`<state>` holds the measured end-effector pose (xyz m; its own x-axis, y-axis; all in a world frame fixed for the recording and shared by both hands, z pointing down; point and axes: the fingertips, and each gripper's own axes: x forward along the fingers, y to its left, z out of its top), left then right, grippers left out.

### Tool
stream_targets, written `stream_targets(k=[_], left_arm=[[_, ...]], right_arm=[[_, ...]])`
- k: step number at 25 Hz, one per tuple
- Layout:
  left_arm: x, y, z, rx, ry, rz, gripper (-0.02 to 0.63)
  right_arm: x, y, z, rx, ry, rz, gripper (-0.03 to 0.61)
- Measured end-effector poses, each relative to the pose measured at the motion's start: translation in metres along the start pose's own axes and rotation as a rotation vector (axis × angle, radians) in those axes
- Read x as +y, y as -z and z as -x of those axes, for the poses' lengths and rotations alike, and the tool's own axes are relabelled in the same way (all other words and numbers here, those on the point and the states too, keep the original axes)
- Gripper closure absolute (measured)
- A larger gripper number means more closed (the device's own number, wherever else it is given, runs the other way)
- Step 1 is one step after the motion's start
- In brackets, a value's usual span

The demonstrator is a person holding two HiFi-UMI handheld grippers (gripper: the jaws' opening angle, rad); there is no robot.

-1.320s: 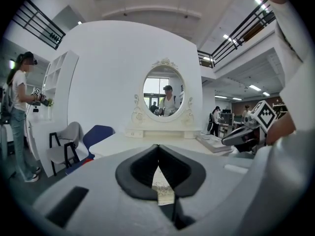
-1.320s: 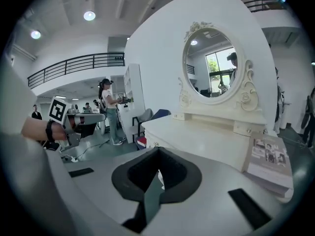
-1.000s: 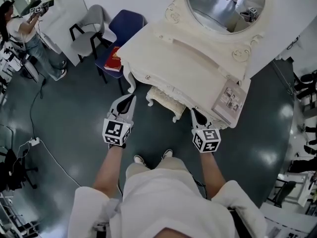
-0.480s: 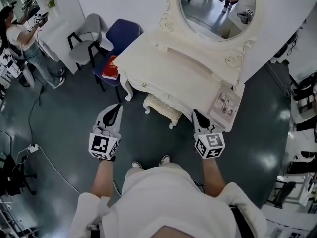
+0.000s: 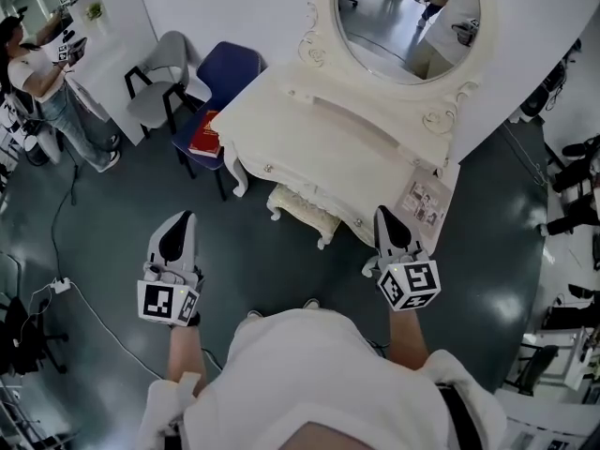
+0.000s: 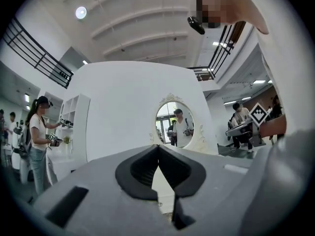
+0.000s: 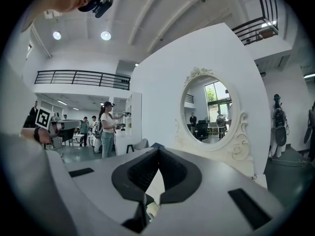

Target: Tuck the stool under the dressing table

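The cream stool (image 5: 302,215) stands tucked under the front edge of the cream dressing table (image 5: 328,139), with only its cushioned front and two legs showing. An oval mirror (image 5: 410,17) rises at the table's back. My left gripper (image 5: 181,223) hangs shut and empty over the dark floor, left of the stool and apart from it. My right gripper (image 5: 384,217) is shut and empty too, at the table's near right corner. Both gripper views look level at the mirror (image 6: 174,124) (image 7: 210,109) over closed jaws.
A blue chair (image 5: 222,78) holding a red book (image 5: 205,132) and a grey chair (image 5: 161,73) stand left of the table. A person (image 5: 42,87) stands at the far left. A cable and power strip (image 5: 58,284) lie on the floor at left.
Both grippers have drawn back from the stool and risen; the left one has swung out to the left. The stool sits a little further under the table than before.
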<state>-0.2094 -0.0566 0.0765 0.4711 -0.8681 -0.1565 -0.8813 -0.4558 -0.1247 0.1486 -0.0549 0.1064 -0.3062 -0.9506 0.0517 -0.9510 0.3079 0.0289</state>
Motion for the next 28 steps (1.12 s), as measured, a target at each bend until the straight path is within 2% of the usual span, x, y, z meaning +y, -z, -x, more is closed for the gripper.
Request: stream_targets(k=[7,12,28], left_arm=[[0.017,-0.013,0.004,-0.034,-0.058,0.001,0.598],[0.024,-0.019,-0.001,-0.049,-0.052,0.007,0.598],[0.024,-0.018,-0.005,-0.04,-0.026,0.03,0.598]], right_arm=[[0.002,-0.015,-0.003,-0.028,0.025,0.012,0.577],[0.008,-0.017,-0.011,-0.028,0.025,0.002,0.577],[0.044,-0.03,-0.042,-0.049,-0.052,0.009,0.577]])
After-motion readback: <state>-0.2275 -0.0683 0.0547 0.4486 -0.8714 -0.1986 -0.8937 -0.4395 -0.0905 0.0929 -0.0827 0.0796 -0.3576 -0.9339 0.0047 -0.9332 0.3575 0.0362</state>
